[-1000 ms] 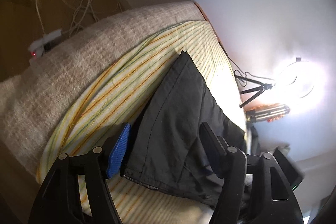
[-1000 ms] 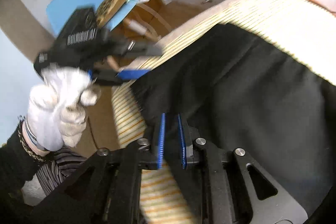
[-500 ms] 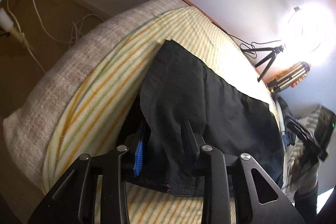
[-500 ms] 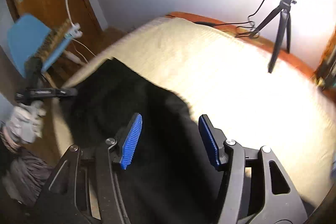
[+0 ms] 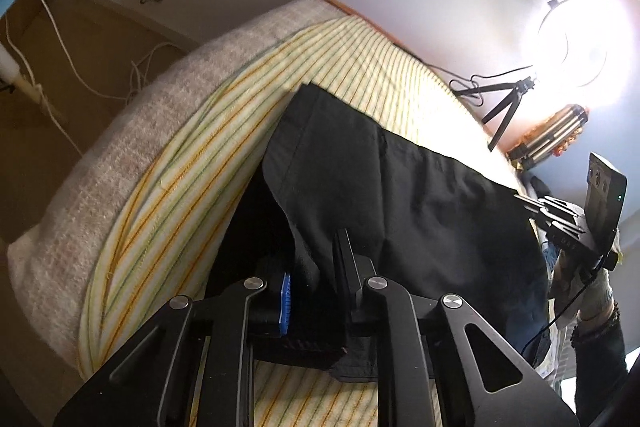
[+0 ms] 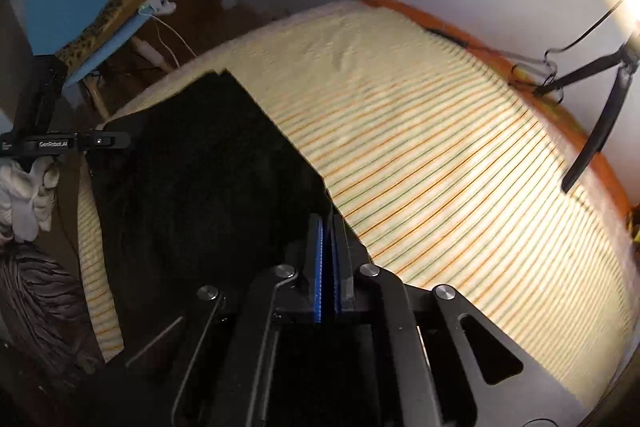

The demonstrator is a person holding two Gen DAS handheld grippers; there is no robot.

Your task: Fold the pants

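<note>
Pants (image 5: pixel 420 195): black, lay on striped bed (image 6: pixel 440 147).
Left gripper (image 5: pixel 316 267): clamped on pants edge.
Right gripper (image 6: pixel 326 247): pinched the opposite edge.
Advice: lifting both evenly seemed wise.

One pair of black pants (image 5: pixel 420 195) lies on one bed (image 6: pixel 440 155) with a striped sheet. Two grippers are present, a left gripper (image 5: pixel 314 283) and a right gripper (image 6: pixel 326 267). One tripod (image 5: pixel 504 107), one ring light (image 5: pixel 576 43), one blue chair (image 6: pixel 68 11).

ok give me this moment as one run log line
left gripper: shut on black fabric pants | right gripper: shut on pants edge | pants: on striped yellow sheet
</note>
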